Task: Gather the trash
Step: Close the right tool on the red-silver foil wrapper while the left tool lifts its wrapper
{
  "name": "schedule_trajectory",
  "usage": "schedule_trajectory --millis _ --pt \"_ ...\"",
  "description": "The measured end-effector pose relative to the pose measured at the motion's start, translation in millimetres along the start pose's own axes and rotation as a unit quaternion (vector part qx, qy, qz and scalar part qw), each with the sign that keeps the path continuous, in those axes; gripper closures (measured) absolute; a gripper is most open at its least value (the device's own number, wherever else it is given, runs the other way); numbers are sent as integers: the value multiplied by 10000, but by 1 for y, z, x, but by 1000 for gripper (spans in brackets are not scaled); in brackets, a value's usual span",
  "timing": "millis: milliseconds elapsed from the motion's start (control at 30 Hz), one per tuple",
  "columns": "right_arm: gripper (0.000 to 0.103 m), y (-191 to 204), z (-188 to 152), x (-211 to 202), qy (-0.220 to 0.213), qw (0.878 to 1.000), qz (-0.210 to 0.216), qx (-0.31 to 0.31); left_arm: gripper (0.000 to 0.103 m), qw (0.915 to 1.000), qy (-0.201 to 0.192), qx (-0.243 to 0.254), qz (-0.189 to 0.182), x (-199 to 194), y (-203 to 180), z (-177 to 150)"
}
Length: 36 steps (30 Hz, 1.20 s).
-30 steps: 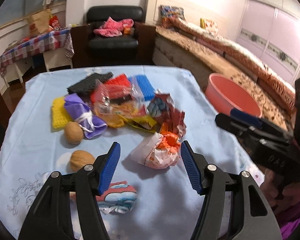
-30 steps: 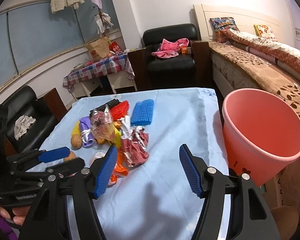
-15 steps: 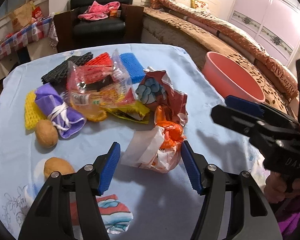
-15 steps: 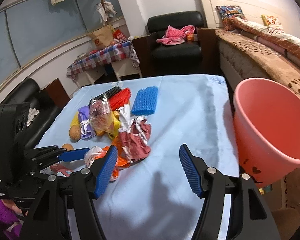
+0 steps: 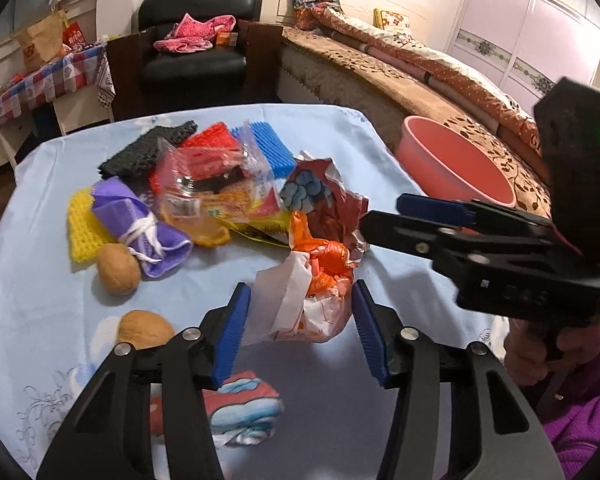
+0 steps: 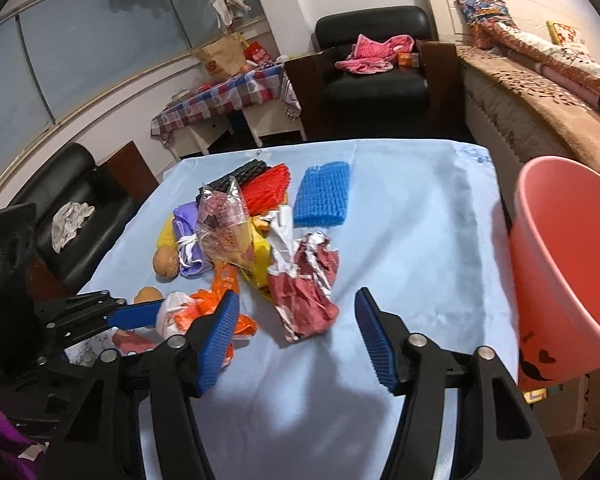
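Observation:
A crumpled white and orange plastic bag [image 5: 304, 300] lies on the blue tablecloth [image 5: 40, 280]. My left gripper [image 5: 300, 332] is open, its blue pads on either side of the bag's near end. A crumpled dark red wrapper [image 6: 304, 284] lies just ahead of my right gripper [image 6: 296, 336], which is open and empty above the cloth. The pink bucket [image 6: 572, 264] stands off the table's right edge. More wrappers [image 5: 216, 188] are piled mid-table.
Two potatoes [image 5: 118, 268], a purple cloth bundle [image 5: 140, 224], and yellow, black, red and blue knitted pads [image 6: 322, 196] sit around the pile. A red and blue wrapper [image 5: 244, 404] lies under my left gripper. A bed and a black armchair stand behind.
My left gripper has moved forward and down, so the white and orange bag now sits between its pads. My right gripper has moved closer to the dark red wrapper.

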State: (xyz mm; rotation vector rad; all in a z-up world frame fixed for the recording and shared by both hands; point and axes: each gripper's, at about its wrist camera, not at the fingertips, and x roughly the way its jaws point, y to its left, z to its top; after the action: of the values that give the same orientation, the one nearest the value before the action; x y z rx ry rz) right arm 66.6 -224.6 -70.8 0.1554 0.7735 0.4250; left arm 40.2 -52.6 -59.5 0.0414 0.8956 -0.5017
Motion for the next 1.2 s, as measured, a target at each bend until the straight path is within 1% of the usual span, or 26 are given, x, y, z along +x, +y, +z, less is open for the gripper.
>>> schedule_trajectory --millis 100,167,200,267,367,533,767,900,1200 --pt "52 3 1 9 91 9999 -52 -93 51 10000 -13 -77 40 -5 4 0" --pt "61 4 1 14 161 9998 -77 -118 51 9999 -20 -142 63 -7 7 0" --pt "63 2 1 17 213 9997 -70 -111 51 9998 -22 -172 76 -8 8 1" --pt "78 -1 -1 19 285 9996 -25 -63 51 9997 -28 -210 88 -11 9 1" --pt "89 -6 -1 16 255 9997 58 27 51 9997 -38 -226 95 -13 7 3" --pt "92 -12 0 5 124 9998 111 102 51 9997 -81 -186 119 -16 2 10" --pt "93 -25 5 -29 -298 9991 128 260 51 9996 -244 -94 58 -18 -14 27" --pt "93 -38 6 -52 -539 9978 21 396 51 9993 -360 -39 5 -17 -29 41" --pt "93 -85 1 -103 -1029 9901 -446 848 51 9980 -560 196 -224 -4 -73 77"
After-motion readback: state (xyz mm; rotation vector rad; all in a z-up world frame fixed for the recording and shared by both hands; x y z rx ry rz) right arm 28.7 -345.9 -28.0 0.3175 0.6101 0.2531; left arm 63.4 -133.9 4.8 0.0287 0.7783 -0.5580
